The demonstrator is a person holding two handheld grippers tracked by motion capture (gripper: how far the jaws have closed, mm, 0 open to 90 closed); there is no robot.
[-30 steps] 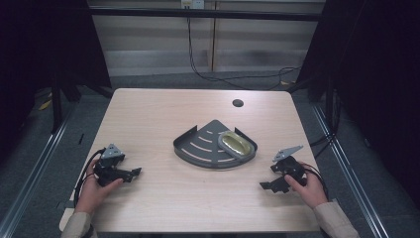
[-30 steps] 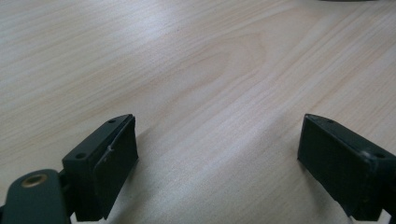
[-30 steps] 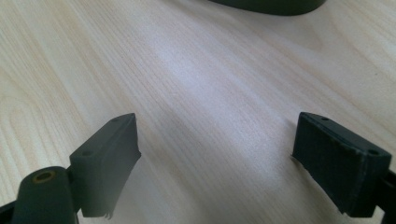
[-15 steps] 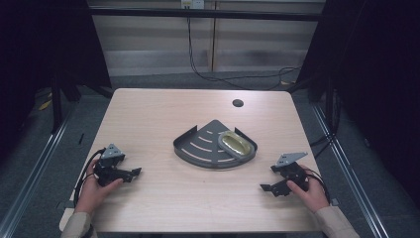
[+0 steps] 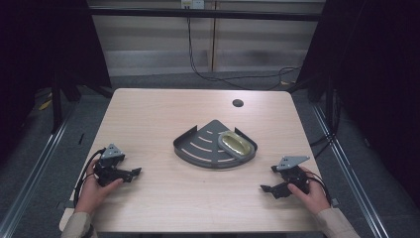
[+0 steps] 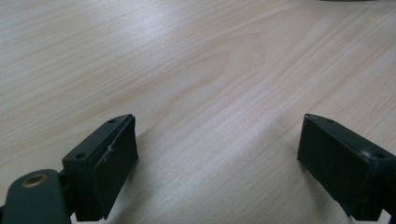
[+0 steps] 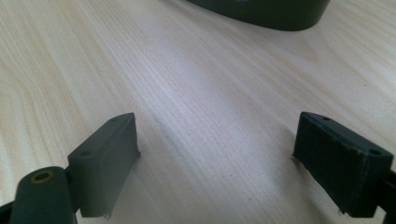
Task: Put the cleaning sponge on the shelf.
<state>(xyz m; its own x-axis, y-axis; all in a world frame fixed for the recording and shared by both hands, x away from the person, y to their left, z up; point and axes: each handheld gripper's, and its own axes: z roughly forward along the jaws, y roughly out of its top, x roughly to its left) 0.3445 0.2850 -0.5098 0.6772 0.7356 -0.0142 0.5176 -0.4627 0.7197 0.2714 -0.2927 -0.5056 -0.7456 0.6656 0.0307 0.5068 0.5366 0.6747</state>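
Tray (image 5: 198,148): table centre, between both grippers, well apart.
Left gripper (image 5: 134,172): jaws spread, empty.
Right gripper (image 5: 265,189): jaws spread, empty.

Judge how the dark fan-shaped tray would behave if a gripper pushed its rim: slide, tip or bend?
The tray looks rigid and lies flat on the table, so it would probably slide, not tip. The oval dish sitting at one end may shift or make it pivot.
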